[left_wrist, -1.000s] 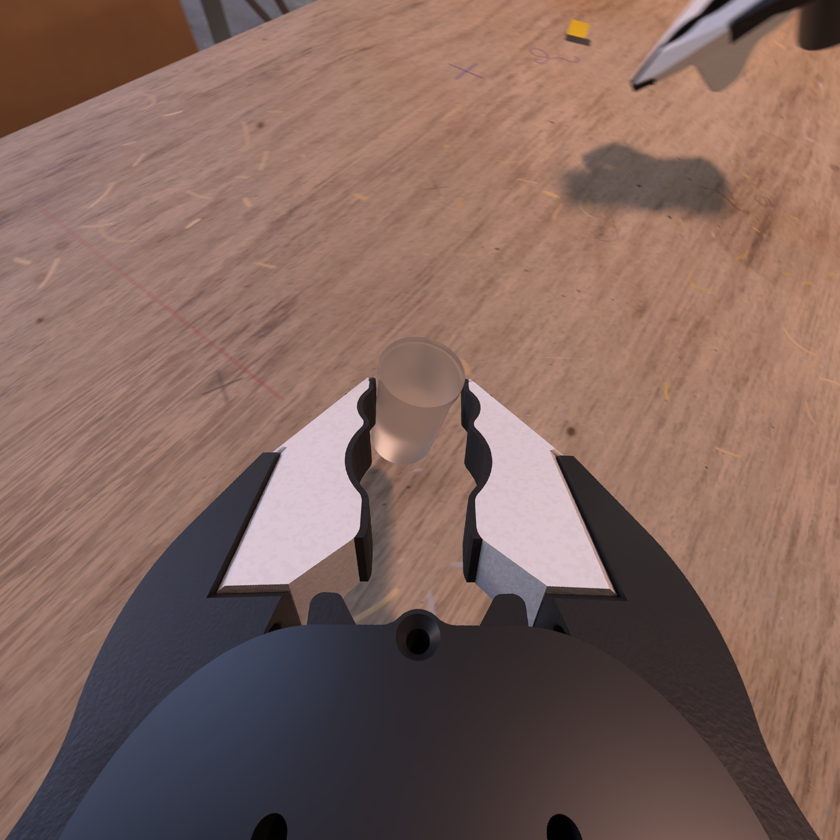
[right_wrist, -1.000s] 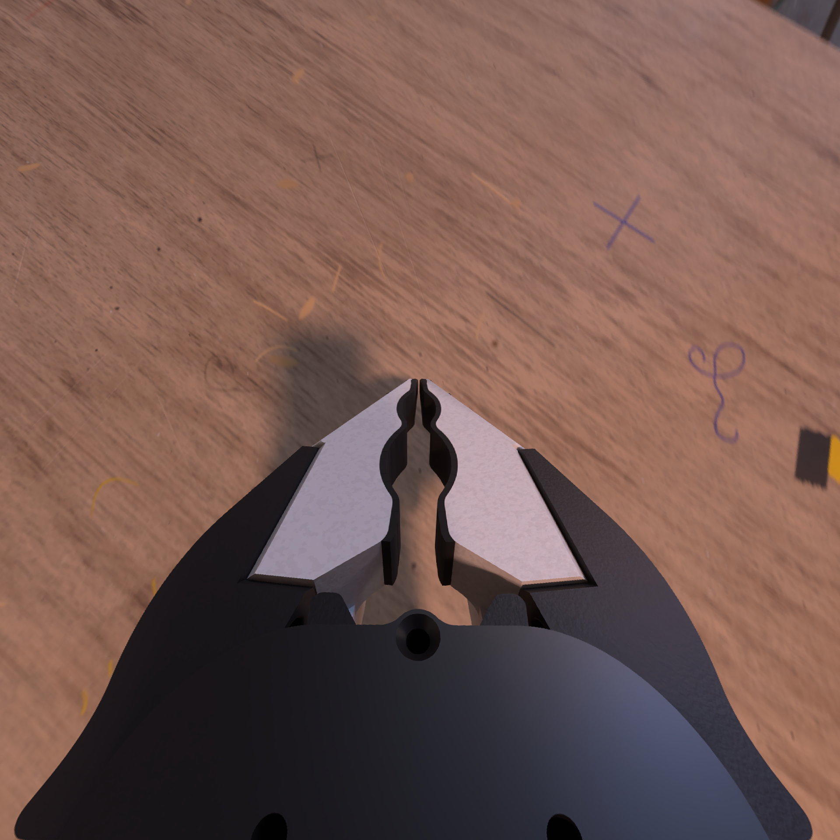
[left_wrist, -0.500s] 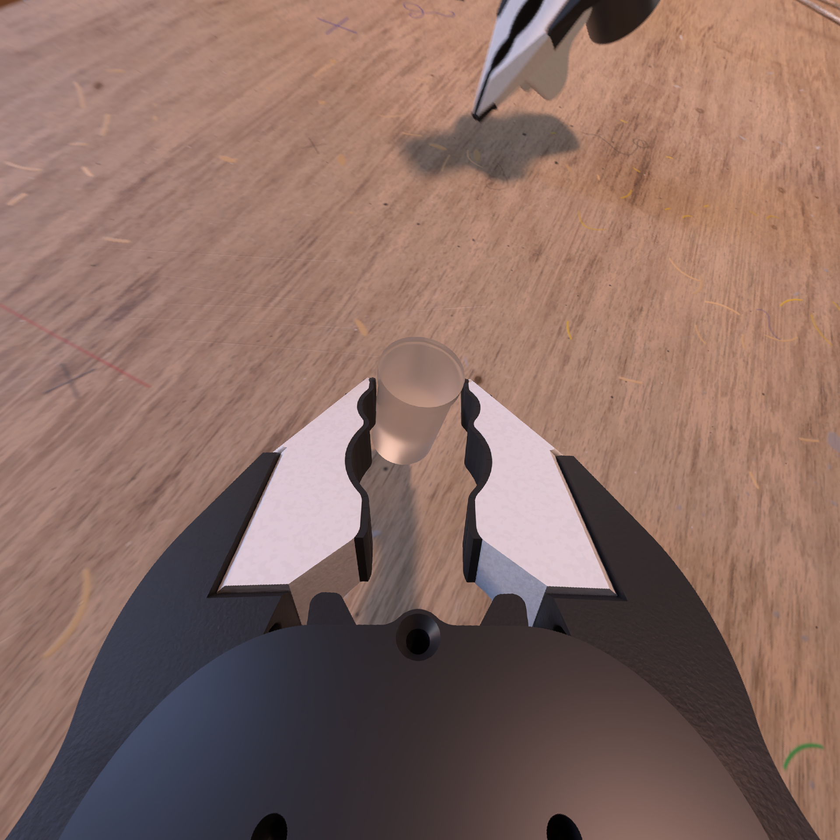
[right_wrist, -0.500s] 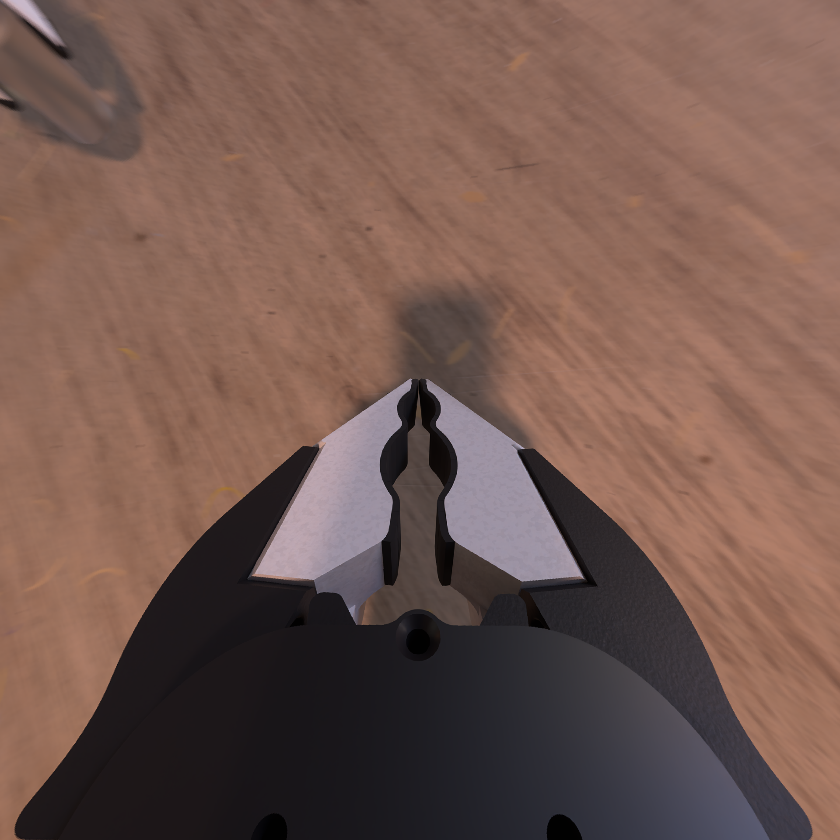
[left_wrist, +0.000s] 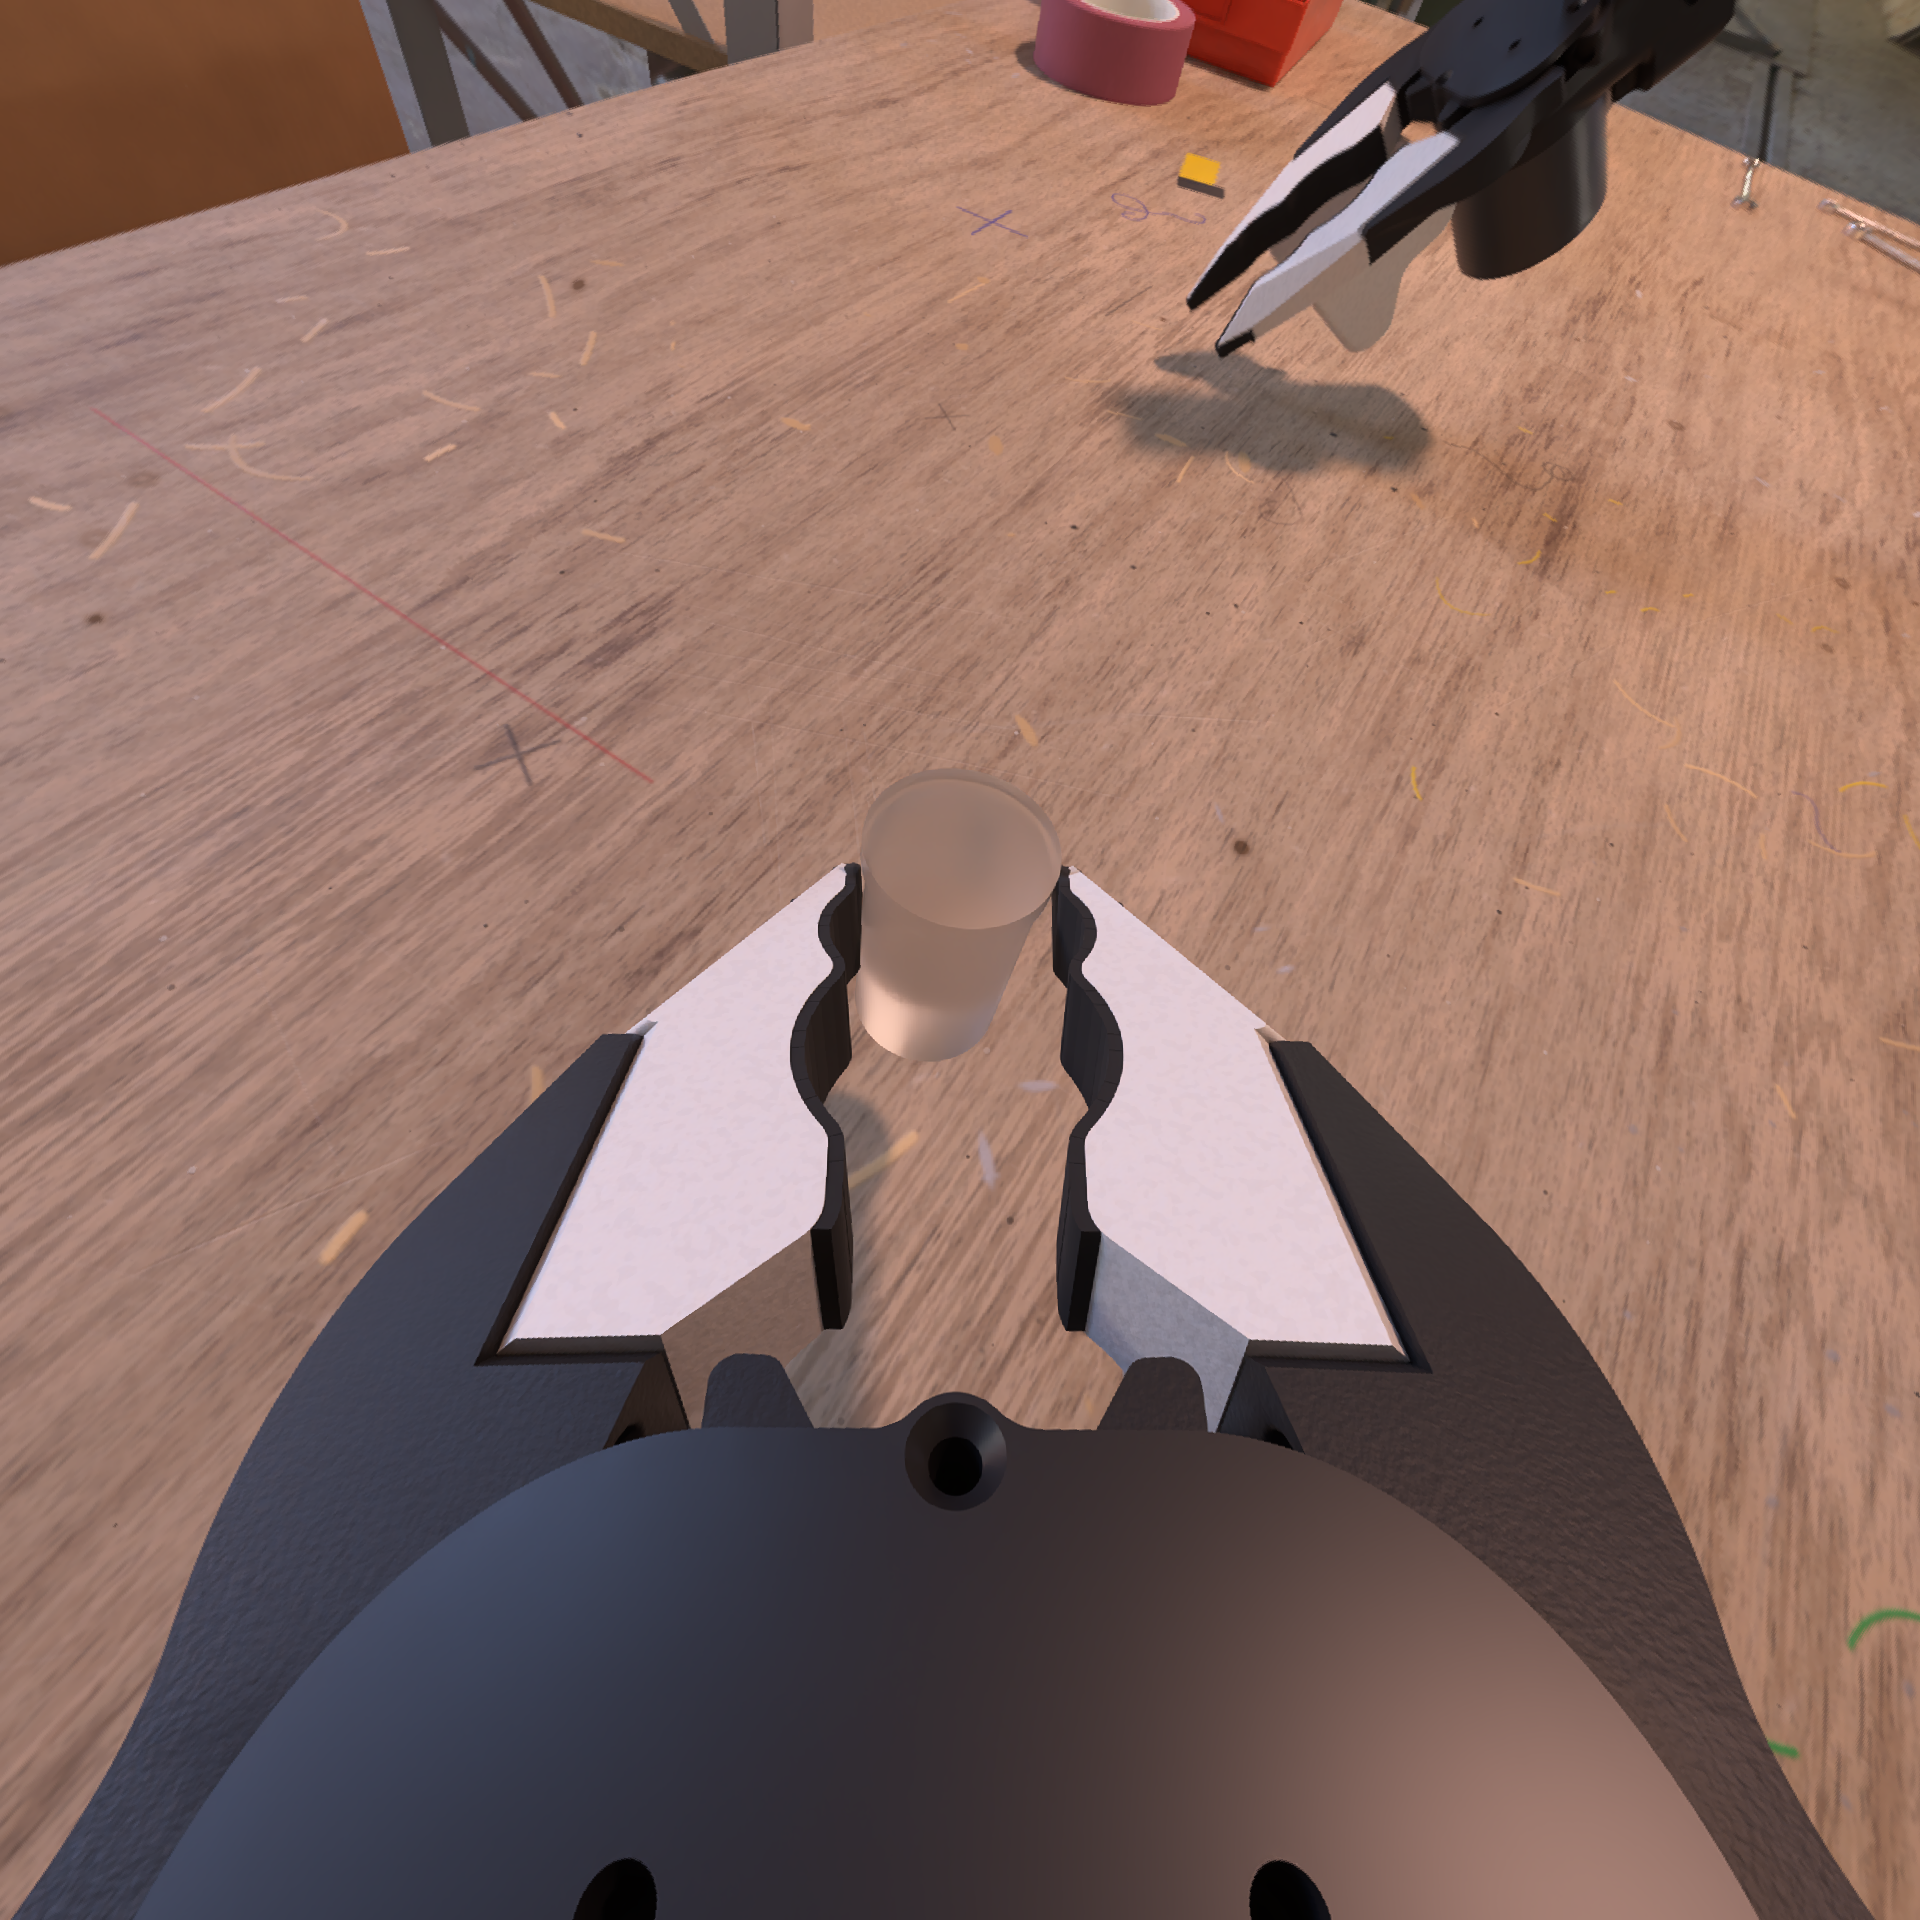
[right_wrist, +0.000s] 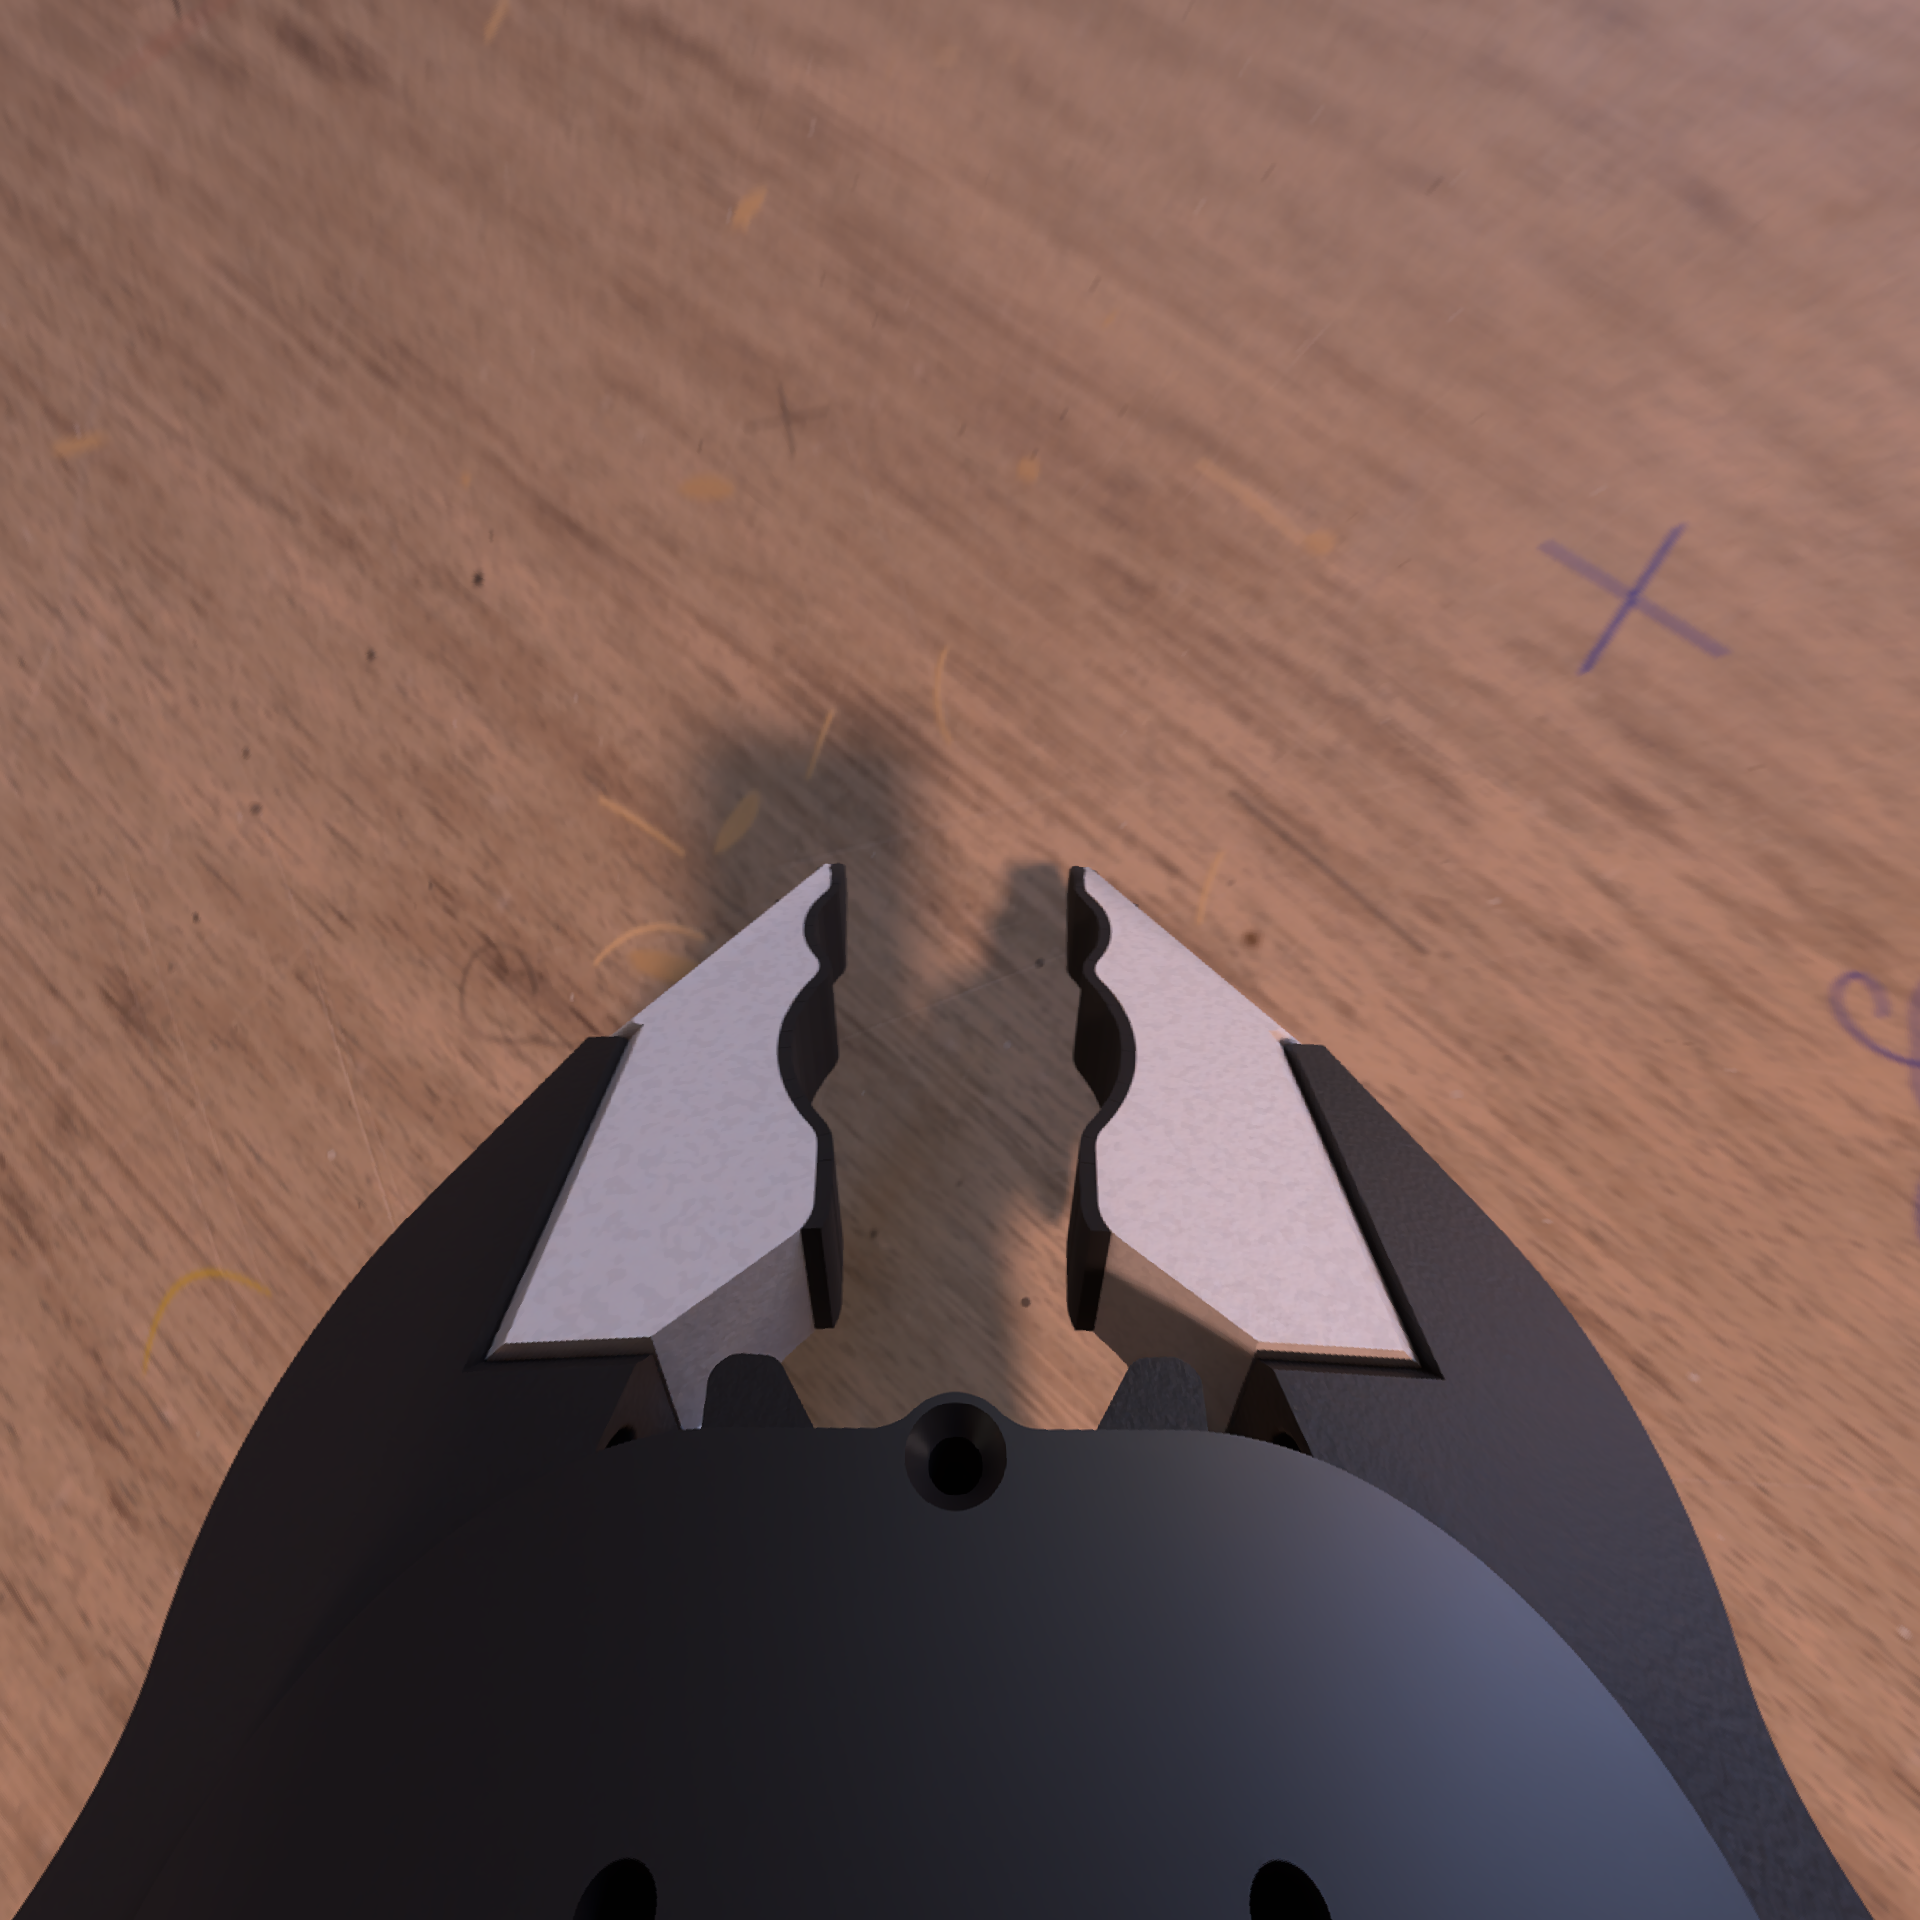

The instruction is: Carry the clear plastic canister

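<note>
Left wrist view: left gripper (left_wrist: 956, 883) grips the clear plastic canister (left_wrist: 951, 914) mid-carry above the table (left_wrist: 520, 520); right gripper (right_wrist: 956, 883) spread, empty; next, keep it level.

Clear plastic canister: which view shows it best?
Left wrist view: the clear plastic canister sits centred, clamped between the left tongs. Right wrist view shows none of it, only the open right tongs over the wooden table.
</note>
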### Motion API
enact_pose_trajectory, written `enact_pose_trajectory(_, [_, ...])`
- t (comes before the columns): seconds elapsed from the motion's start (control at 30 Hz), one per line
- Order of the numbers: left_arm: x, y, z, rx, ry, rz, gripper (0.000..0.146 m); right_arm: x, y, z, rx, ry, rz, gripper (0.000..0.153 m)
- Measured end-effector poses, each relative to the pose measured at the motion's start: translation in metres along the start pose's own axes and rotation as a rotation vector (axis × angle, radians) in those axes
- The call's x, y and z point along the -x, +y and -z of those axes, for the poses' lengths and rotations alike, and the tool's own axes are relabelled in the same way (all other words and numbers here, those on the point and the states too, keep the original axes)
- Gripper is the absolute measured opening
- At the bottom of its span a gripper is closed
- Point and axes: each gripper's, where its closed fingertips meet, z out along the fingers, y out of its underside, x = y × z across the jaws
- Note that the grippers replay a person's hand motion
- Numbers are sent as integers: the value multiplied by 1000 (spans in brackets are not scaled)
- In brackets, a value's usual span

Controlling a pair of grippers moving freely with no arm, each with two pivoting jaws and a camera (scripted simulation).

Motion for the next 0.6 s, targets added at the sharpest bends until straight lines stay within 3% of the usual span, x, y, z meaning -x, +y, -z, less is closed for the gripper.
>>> enact_pose_trajectory(0.1, [2, 1, 2, -5, 9, 5, 37, 6, 12, -9, 71, -28, 28, 25])
enact_pose_trajectory(0.17, [4, 0, 4, -18, 9, 5, 37, 10, 15, -7, 93, -20, 46, 20])
enact_pose_trajectory(0.3, [8, -2, 9, -37, 13, 20, 37, 35, 16, 2, 115, -136, 44, 5])
enact_pose_trajectory(0.4, [13, -1, 12, -40, 8, 24, 37, 57, -1, 11, 5, -287, -27, 4])
enact_pose_trajectory(0.47, [17, 0, 14, -41, 6, 29, 37, 67, -10, 15, -35, -378, -89, 12])
enact_pose_trajectory(0.6, [22, 1, 18, -48, 5, 40, 37, 64, -5, 9, -8, -382, -117, 16])
